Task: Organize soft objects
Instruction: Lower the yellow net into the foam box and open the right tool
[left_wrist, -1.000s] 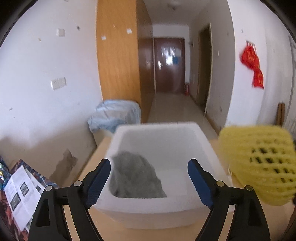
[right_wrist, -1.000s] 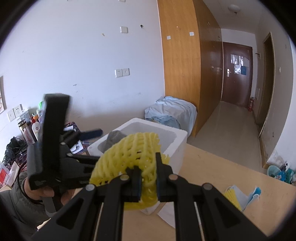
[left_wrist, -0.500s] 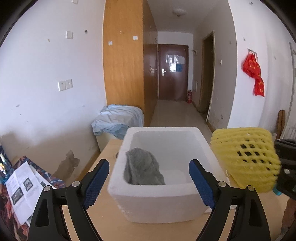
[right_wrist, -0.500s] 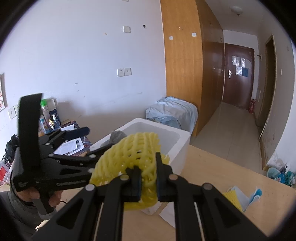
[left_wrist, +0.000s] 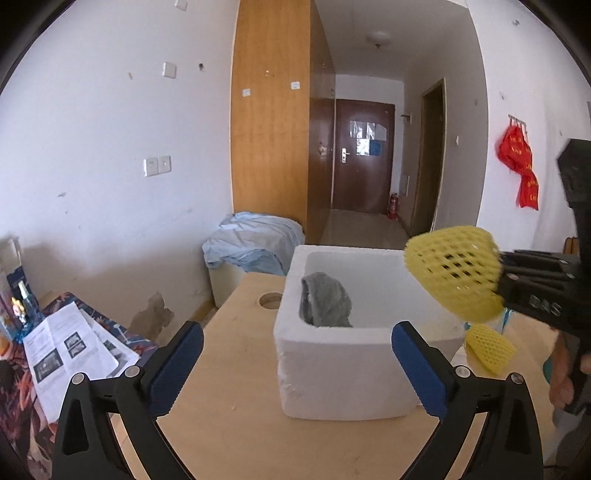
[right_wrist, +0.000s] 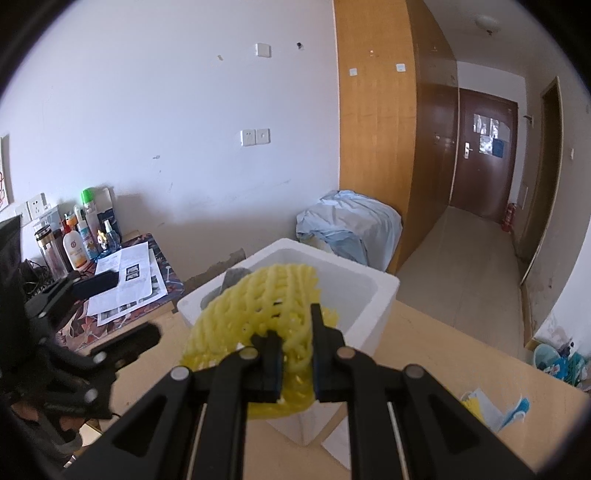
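Observation:
A white foam box (left_wrist: 343, 365) stands on the wooden table (left_wrist: 236, 387), with a grey cloth (left_wrist: 325, 304) inside at its left. My right gripper (right_wrist: 295, 354) is shut on a yellow foam net (right_wrist: 266, 317) and holds it in the air over the box's right rim; the net also shows in the left wrist view (left_wrist: 456, 275). My left gripper (left_wrist: 295, 365) is open and empty, in front of the box (right_wrist: 373, 291) and back from it. A second yellow foam net (left_wrist: 489, 349) lies on the table to the right of the box.
Papers (left_wrist: 70, 350) lie on a patterned side table at the left, with bottles (right_wrist: 75, 240) behind. A blue-covered bundle (left_wrist: 255, 243) sits beyond the table's far edge. A face mask and papers (right_wrist: 491, 410) lie on the table at the right. A round hole (left_wrist: 270, 300) is in the tabletop.
My left gripper has drawn back from the box and stays open. My right gripper has carried the yellow net closer, over the box's right rim.

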